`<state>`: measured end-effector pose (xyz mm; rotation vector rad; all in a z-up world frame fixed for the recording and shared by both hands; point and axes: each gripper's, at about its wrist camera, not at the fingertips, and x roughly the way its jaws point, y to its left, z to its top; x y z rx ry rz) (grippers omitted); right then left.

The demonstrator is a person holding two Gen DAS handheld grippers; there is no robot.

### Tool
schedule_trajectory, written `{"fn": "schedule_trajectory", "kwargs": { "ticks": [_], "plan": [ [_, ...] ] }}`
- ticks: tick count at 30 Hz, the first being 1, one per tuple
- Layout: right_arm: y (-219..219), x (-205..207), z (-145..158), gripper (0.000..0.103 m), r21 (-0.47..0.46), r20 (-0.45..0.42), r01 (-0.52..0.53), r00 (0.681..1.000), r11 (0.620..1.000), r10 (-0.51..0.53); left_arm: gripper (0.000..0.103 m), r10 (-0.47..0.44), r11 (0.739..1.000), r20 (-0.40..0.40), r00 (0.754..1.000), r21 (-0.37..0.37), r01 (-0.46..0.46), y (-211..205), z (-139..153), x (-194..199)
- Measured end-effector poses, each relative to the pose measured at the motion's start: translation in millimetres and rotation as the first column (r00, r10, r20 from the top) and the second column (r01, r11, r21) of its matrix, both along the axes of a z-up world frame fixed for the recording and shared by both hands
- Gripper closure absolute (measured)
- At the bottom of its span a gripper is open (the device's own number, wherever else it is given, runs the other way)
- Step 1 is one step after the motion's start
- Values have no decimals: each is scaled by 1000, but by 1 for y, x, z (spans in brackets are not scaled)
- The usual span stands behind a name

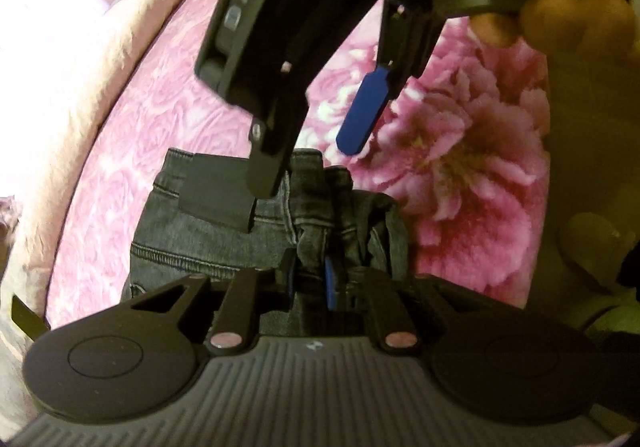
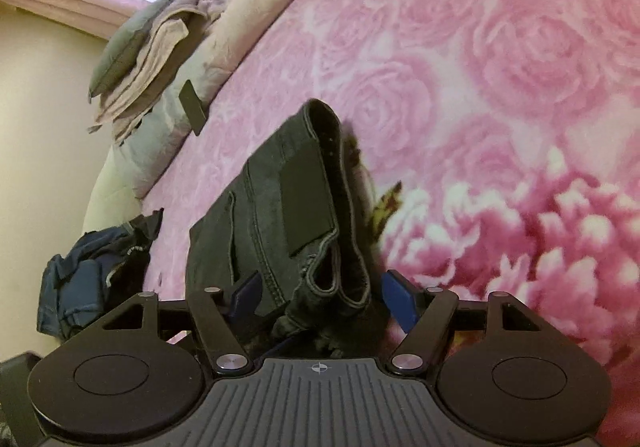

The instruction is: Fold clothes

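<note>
A folded pair of dark grey jeans (image 1: 224, 231) lies on the pink floral bedspread (image 1: 168, 95). My left gripper (image 1: 310, 281) is shut on a bunched edge of the jeans. The right gripper (image 1: 316, 151) shows from above in the left wrist view, its blue fingers (image 1: 362, 111) spread over the jeans' far end. In the right wrist view the jeans (image 2: 280, 207) stand folded in layers between the open fingers of my right gripper (image 2: 320, 297), and the cloth fills the gap.
A cream duvet (image 2: 256, 7) runs along the bed's far edge with a grey and beige stack of folded clothes (image 2: 144, 59) on it. A blue and dark heap of garments (image 2: 92, 279) lies at the left. A black tag (image 2: 192, 107) lies by the duvet.
</note>
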<state>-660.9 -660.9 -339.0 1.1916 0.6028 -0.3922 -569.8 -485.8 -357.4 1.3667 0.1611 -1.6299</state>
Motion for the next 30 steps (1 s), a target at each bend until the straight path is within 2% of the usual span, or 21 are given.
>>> {"fn": "schedule_trajectory", "kwargs": {
  "ticks": [2,3,4,7,11,13,15,17,19,20,21,22,25,27,30],
  "plan": [
    [-2,5,-6,35,15,0,-26,1000,1000,26,93,-5,1000,-2,1000,-8,5,1,0,1],
    [-3,8,-10,51,28,1,-38,999,999,38,93,-10,1000,-1,1000,-11,10,2,0,1],
    [-6,9,-14,60,42,-3,-39,999,998,39,93,-15,1000,-1,1000,-14,15,3,0,2],
    [-13,11,-20,72,74,-16,-46,999,996,48,90,-41,999,-2,999,-19,41,4,4,4],
    [-12,18,7,79,56,-46,-65,997,996,68,87,-50,998,-42,998,-33,48,7,22,15],
    [-8,20,23,83,66,-32,-49,998,997,51,86,-58,997,-50,997,-46,56,14,36,16],
    [-1,17,26,83,84,-30,-28,999,996,30,78,-65,998,-62,996,-31,63,19,43,20],
    [5,13,26,83,103,-34,-5,999,995,8,70,-77,997,-64,995,19,78,19,38,18],
    [6,6,5,83,132,-64,30,998,991,-21,70,-98,992,-38,994,80,101,20,18,12],
    [5,3,-5,83,147,-71,43,997,988,-33,65,-111,991,-22,994,79,112,23,11,8],
    [4,2,-12,83,159,-68,52,997,986,-42,55,-123,989,-6,992,79,124,25,3,4],
    [4,0,-15,83,166,-57,59,997,984,-50,53,-133,988,7,991,77,132,28,-2,1],
    [6,-4,-13,79,162,-39,65,997,985,-60,53,-95,994,-23,995,60,96,34,6,3],
    [9,-7,-7,76,146,-48,69,997,987,-62,56,-54,997,-62,997,59,58,40,17,11],
    [15,-9,7,75,105,-73,51,996,993,-44,56,10,1000,-100,995,18,-9,58,38,31]
  ]
}}
